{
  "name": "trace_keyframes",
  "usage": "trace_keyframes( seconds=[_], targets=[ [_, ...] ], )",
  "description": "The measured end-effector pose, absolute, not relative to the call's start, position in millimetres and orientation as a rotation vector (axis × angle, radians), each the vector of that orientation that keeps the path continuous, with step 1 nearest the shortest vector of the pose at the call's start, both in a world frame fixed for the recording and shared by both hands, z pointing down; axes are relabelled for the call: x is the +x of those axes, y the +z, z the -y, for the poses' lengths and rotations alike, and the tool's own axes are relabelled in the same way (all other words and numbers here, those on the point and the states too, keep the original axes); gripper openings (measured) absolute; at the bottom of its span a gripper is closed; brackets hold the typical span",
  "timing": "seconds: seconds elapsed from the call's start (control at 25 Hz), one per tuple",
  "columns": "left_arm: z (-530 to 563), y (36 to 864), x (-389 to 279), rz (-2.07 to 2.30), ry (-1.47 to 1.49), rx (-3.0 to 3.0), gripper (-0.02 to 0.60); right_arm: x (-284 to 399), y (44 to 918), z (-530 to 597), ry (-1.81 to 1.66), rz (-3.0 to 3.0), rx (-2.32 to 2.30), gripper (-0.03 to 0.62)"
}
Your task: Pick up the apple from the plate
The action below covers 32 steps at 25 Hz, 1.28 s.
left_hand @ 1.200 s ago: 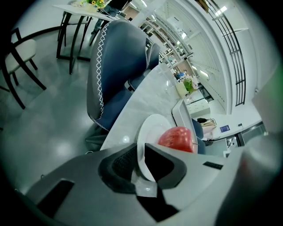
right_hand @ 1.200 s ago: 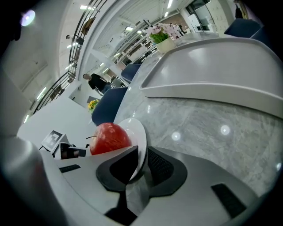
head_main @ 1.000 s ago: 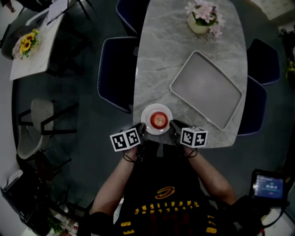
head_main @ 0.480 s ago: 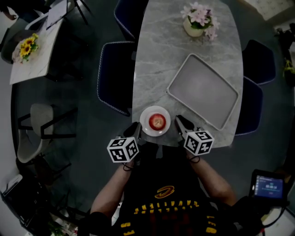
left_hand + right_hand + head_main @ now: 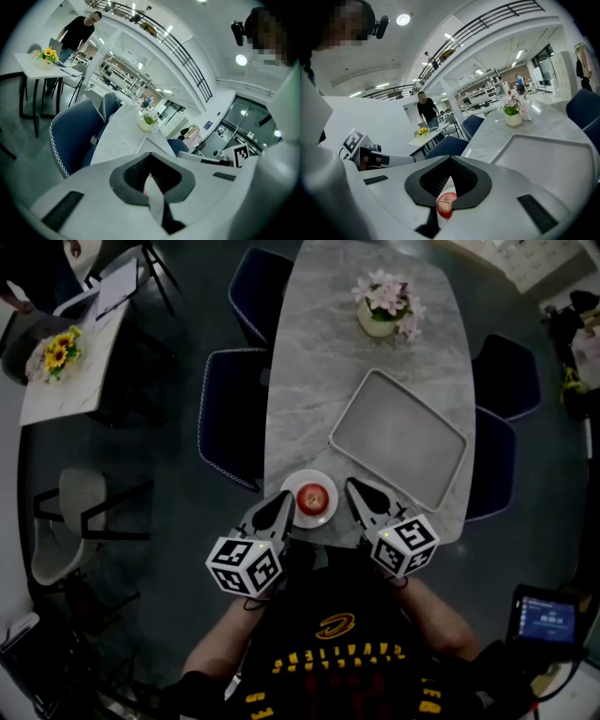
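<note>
The left gripper [image 5: 150, 157] has its two jaws together at the tips. They have just been closing, and nothing is between them. The right gripper [image 5: 451, 160] shows the same shape in its own view – jaws meeting at the tips and holding nothing. Through the narrow opening under its closed tips a part of the red apple [image 5: 446, 205] is visible, farther away and not gripped.

From the head view, both grippers are above the near edge of the bench [image 5: 356, 371], one on each side of a small white plate [image 5: 315, 520]. The apple lies in the middle of this plate, apart from both grippers. Just beyond the plate, toward the right, an empty grey tray [image 5: 398, 439] lies at an angle on the bench. At the far end stands a pot of pink flowers [image 5: 380, 307]. Dark blue chairs [image 5: 230, 413] stand along the bench – and a separate white table with yellow flowers [image 5: 54, 351] is well apart at the left.
</note>
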State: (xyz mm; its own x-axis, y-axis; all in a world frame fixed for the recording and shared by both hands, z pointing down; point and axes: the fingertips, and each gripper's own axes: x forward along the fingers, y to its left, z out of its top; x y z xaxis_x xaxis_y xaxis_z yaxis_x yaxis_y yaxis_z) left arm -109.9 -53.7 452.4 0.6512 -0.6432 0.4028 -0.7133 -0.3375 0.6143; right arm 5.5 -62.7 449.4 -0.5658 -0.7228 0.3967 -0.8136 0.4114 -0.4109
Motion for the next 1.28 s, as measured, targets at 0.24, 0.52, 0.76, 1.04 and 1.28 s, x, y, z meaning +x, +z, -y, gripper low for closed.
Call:
trace_keyframes(
  seconds=[0.24,0.52,0.76,1.04,1.28],
  targets=[
    [56.9,392.4,-98.0,1.029,0.012,2.244,0.002,4.2,395.8,75.5,0.717,2.576,1.416,0.006],
    [61.3,330.3,-82.1,0.975,-0.087,2.392,0.002,1.2,333.4,74.1,0.560,2.649,1.455,0.006],
    [50.6,310.3,-67.7,0.924,-0.136,2.468,0.002,2.0,305.6,60.0,0.461,2.660,1.492,0.006],
    [37.9,304.3,-61.1,0.894,-0.139,2.515,0.002,5.0,303.5,39.7,0.364,2.645,1.564,0.006],
    [27.5,302.8,-55.5,0.874,-0.113,2.540,0.002,6.4,310.8,28.2,0.360,2.642,1.579,0.006]
  ],
)
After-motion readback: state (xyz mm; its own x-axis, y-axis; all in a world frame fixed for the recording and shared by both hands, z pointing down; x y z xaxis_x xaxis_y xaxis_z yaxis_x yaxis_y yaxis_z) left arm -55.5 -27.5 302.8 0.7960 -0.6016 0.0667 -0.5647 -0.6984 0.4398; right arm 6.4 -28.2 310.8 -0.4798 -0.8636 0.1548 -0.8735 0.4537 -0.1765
